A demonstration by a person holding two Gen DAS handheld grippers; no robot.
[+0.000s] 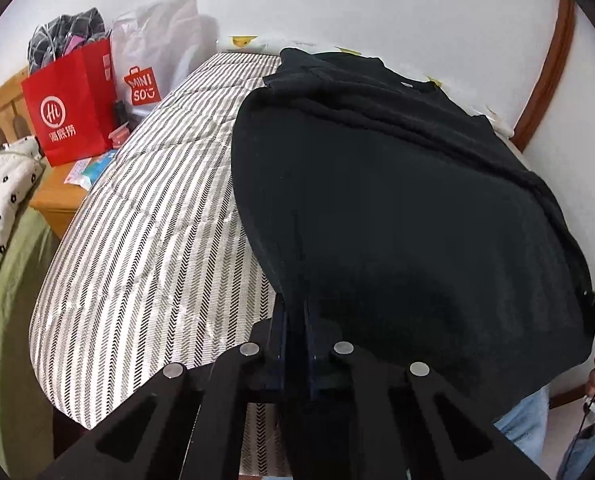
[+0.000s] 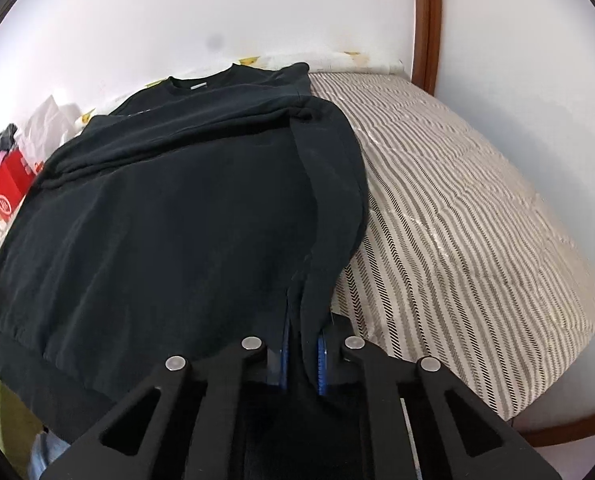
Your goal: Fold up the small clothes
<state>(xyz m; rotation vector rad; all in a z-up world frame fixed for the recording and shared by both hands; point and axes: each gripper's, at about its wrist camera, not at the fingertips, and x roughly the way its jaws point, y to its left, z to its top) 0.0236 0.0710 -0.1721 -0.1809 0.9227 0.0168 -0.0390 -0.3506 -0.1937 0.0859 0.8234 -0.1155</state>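
A black long-sleeved top (image 1: pixel 397 200) lies spread on a striped mattress (image 1: pixel 145 220), its collar at the far end by the wall and a sleeve folded across the body. My left gripper (image 1: pixel 295 312) is shut on the near hem at the top's left corner, the dark cloth pinched between its blue pads. In the right wrist view the same top (image 2: pixel 177 220) fills the left half of the picture. My right gripper (image 2: pixel 303 340) is shut on the hem at the right corner, with black fabric draped between and over its fingers (image 2: pixel 321 356).
Red (image 1: pixel 71 100) and white (image 1: pixel 149 60) shopping bags stand on a wooden bedside table (image 1: pixel 57 200) at the far left. A white spotted quilt (image 1: pixel 1 196) and green sheet (image 1: pixel 5 320) lie beside it. A person's jeans (image 1: pixel 525 420) show at the lower right. Bare mattress (image 2: pixel 477 240) extends right.
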